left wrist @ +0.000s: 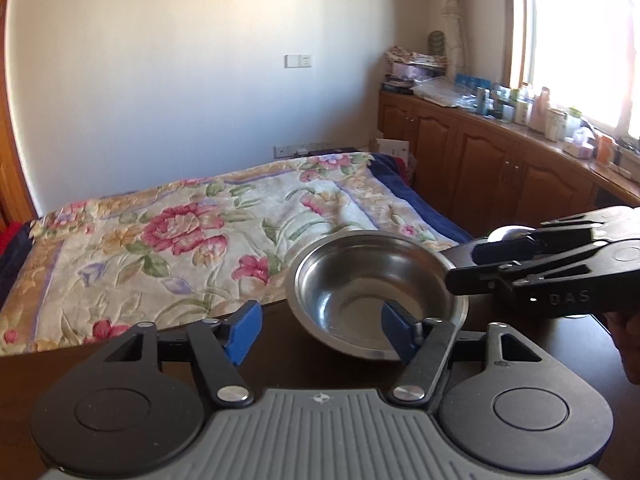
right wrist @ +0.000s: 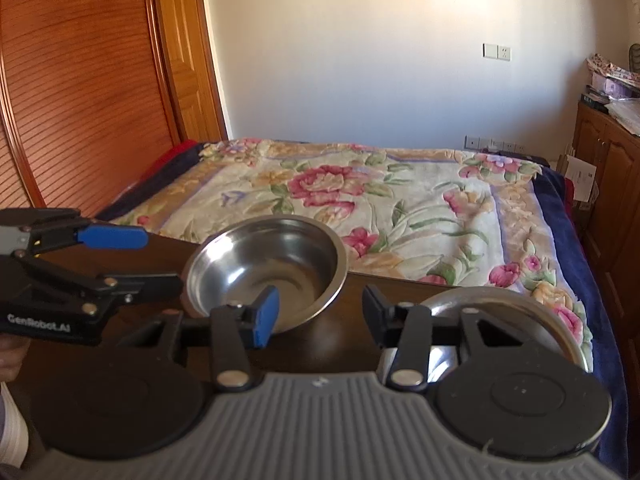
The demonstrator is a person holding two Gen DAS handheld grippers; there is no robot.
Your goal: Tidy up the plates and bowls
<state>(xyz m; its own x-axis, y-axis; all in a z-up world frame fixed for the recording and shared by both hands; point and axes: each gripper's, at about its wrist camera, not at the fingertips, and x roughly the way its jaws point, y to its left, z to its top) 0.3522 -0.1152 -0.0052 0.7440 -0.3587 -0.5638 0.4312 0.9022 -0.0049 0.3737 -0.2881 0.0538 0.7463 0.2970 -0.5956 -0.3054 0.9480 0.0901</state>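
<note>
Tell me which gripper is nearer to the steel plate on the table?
Right. The right gripper hovers open with one side over the steel plate; the left gripper is beyond the bowl, farther away.

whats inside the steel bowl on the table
Nothing that shows: the steel bowl has a bare, shiny interior. Each view has a blue finger pad in front of part of the near inner wall, but the two views together cover it.
</note>
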